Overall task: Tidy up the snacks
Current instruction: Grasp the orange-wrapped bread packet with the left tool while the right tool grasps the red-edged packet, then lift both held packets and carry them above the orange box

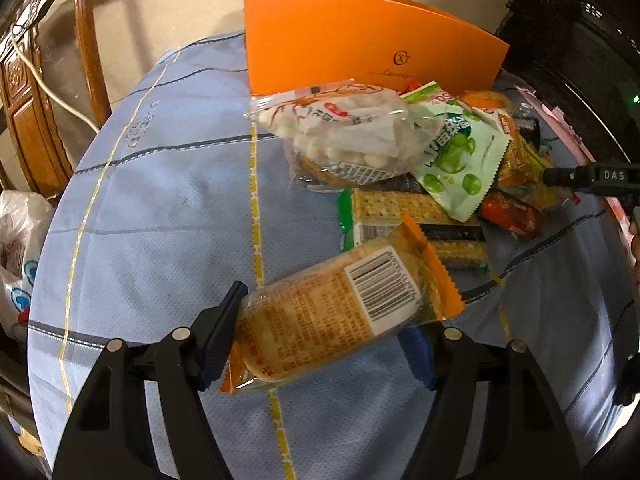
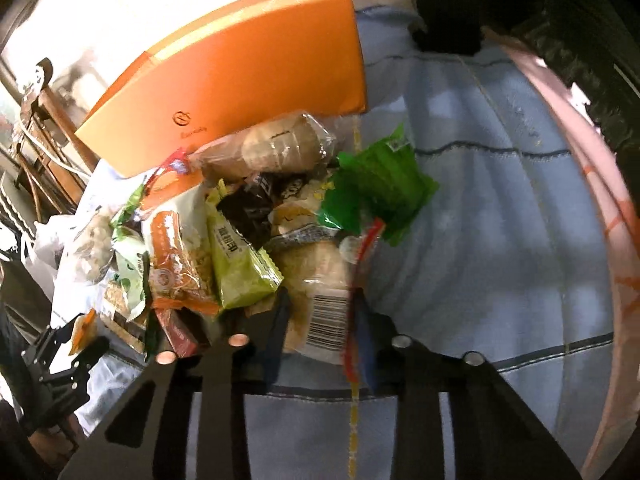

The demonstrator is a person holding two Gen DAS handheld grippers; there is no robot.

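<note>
Left gripper (image 1: 320,332) clamps orange-trimmed cracker pack (image 1: 340,312) near orange box (image 1: 360,40); right gripper (image 2: 320,320) pinches barcoded clear packet (image 2: 320,300) at snack pile (image 2: 224,220) below box.

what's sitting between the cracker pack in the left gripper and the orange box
In the left wrist view, the snack pile: saltine packs, then a bag of white puffs, between the cracker pack and the orange box.

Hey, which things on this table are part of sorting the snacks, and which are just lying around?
Part of the job:
left gripper, shut on biscuit pack
right gripper, shut on barcode pack
snack pile
orange box

Just lying about:
wooden chair
white cable
plastic bags
</note>
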